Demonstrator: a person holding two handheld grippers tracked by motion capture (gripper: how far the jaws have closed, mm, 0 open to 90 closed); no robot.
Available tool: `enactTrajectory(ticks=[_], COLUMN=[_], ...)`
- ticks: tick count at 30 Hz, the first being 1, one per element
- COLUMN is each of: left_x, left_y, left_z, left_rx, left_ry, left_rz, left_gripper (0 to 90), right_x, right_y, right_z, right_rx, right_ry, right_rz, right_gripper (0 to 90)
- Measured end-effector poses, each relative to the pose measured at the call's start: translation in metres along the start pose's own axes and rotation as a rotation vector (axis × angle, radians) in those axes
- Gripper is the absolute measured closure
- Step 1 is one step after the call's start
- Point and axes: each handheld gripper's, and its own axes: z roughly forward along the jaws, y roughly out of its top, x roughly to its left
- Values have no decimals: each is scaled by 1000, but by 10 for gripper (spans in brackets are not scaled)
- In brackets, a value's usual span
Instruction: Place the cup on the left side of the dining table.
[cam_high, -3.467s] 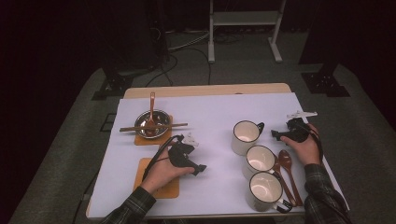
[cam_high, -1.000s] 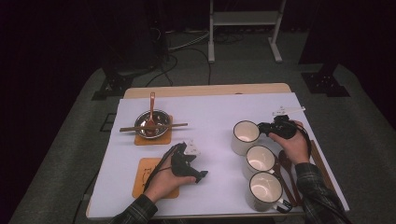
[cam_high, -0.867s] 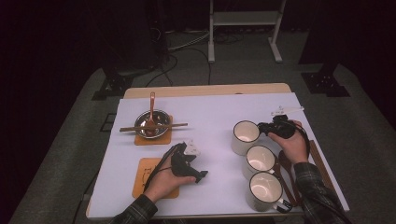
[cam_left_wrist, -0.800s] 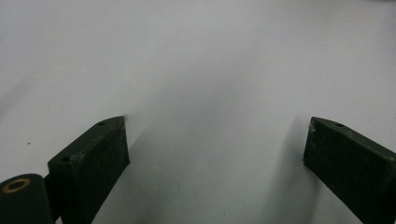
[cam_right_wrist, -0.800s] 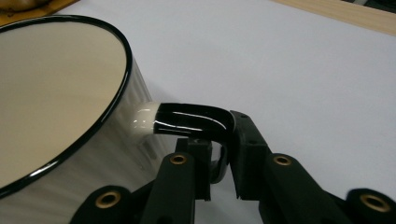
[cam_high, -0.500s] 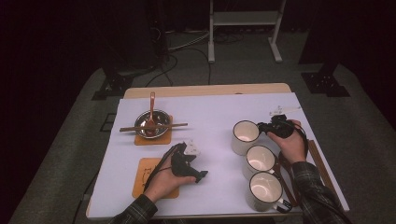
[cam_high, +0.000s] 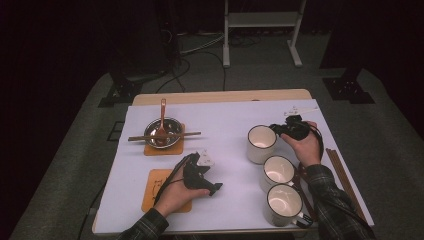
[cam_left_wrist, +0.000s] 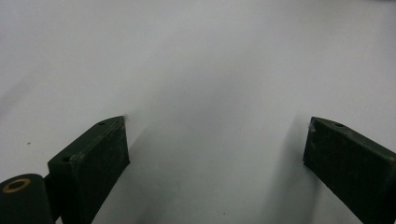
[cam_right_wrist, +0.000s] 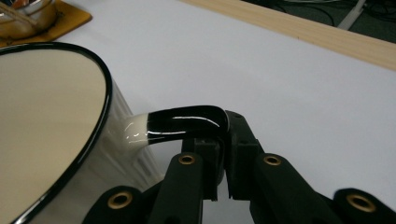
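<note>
Table (cam_high: 220, 96): pale wood, its far edge bare, the rest under a white sheet (cam_high: 225, 140).

At ten o'clock on the sheet: orange mat (cam_high: 150, 149) bearing a steel bowl (cam_high: 161, 127), chopsticks (cam_high: 187, 134) laid across the rim, a spoon (cam_high: 162, 107) standing in it.

At seven o'clock: second orange mat (cam_high: 152, 180), partly under the left hand (cam_high: 175, 195).

Left gripper (cam_left_wrist: 215, 154): resting on bare sheet near the centre, jaws wide apart, nothing between them.

At three to five o'clock: three cream mugs in a row, black rims. Far mug (cam_high: 261, 143), middle mug (cam_high: 278, 171), near mug (cam_high: 283, 205).

Right gripper (cam_right_wrist: 223, 154): jaws have just been closing and are clamped on the black handle (cam_right_wrist: 187, 123) of the far mug, which stands on the sheet at three o'clock.

Right edge: more chopsticks (cam_high: 345, 175) lying along the sheet; dark spoons (cam_high: 302, 182) beside the mugs, partly hidden by the sleeve.

Room: grey carpet (cam_high: 65, 165), dark surround, a white metal stand (cam_high: 262, 30) at twelve o'clock, cables (cam_high: 185, 50) on the floor at eleven.
</note>
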Motion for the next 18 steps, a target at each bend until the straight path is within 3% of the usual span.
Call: enactTrajectory(ticks=[11, 18], left_x=[0, 0], left_y=[0, 0], left_z=[0, 0], left_rx=[-2, -4], left_ry=[0, 1], left_rz=[0, 0], left_gripper=[53, 53], right_x=[1, 4], right_y=[30, 37], right_z=[31, 51], right_rx=[10, 26], right_ry=[34, 61], right_rz=[-28, -34], right_gripper=[838, 833])
